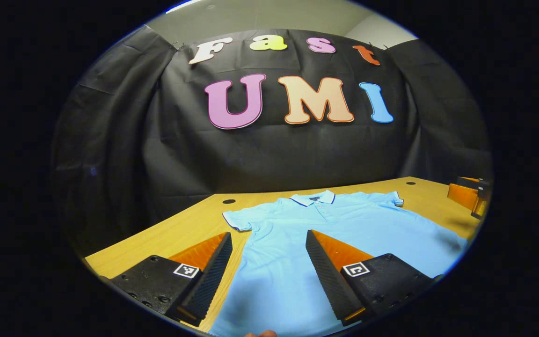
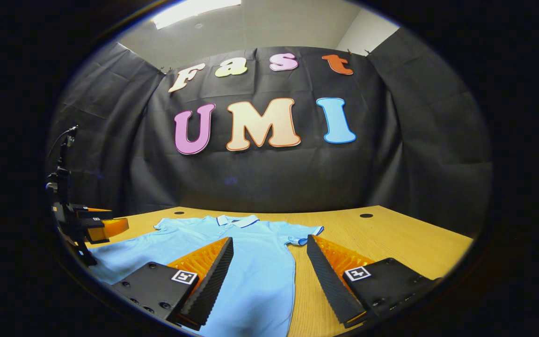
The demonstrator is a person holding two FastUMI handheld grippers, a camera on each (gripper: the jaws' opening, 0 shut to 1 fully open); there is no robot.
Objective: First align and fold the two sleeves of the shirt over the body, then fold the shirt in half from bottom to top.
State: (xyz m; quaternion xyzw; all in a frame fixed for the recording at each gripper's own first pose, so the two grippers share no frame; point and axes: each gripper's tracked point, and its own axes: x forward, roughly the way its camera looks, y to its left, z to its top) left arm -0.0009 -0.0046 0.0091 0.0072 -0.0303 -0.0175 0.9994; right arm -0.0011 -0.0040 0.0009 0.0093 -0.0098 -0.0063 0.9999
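The shirt (image 1: 325,224) lies flat and face up on the bench (image 1: 194,224), collar toward the back wall, long axis running away from both tools. The left tool (image 1: 269,276) hangs with its fingers apart over the shirt's left flank; the left sleeve (image 1: 237,220) lies just ahead of it. The right tool (image 2: 269,281), also spread and holding nothing, straddles the shirt's right edge, with the right sleeve (image 2: 304,235) nearer that hand. The hem is cut off below both views.
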